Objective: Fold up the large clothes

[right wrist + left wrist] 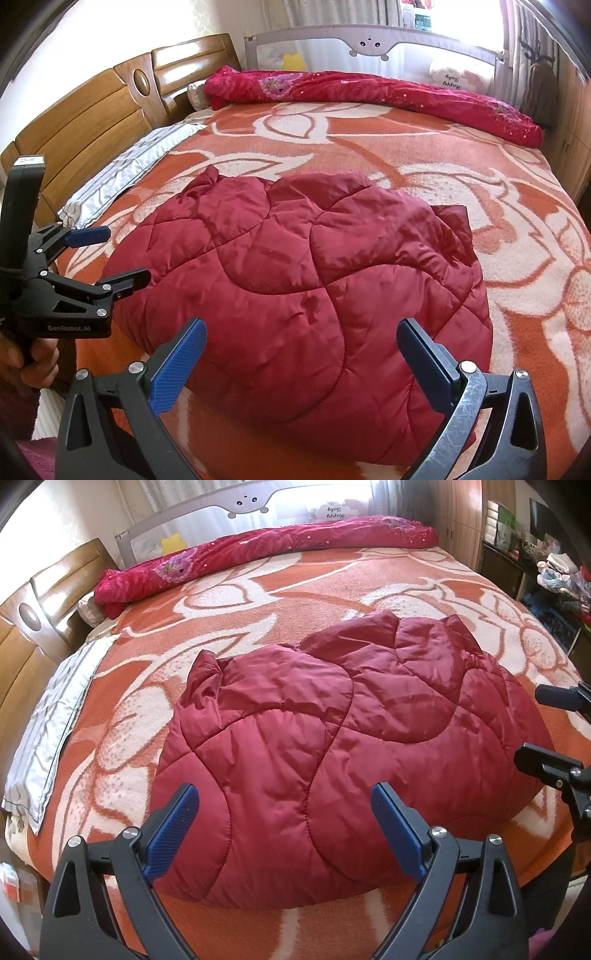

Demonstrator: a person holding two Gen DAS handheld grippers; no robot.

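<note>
A dark red quilted jacket (332,760) lies folded into a puffy bundle on the bed (295,590), straight ahead of both sets of jaws and spreading past their tips on either side. The left gripper (284,812) hangs just above the bundle's near edge with its 2 blue-padded jaws spread wide, gripping nothing. The right gripper (301,347) hovers the same way, jaws wide and empty; whether any pad brushes the fabric is hard to tell through the fisheye. Beyond the jacket, well ahead of the jaws, a rolled floral red quilt (369,92) lies along the grey bed rail (369,37)
</note>
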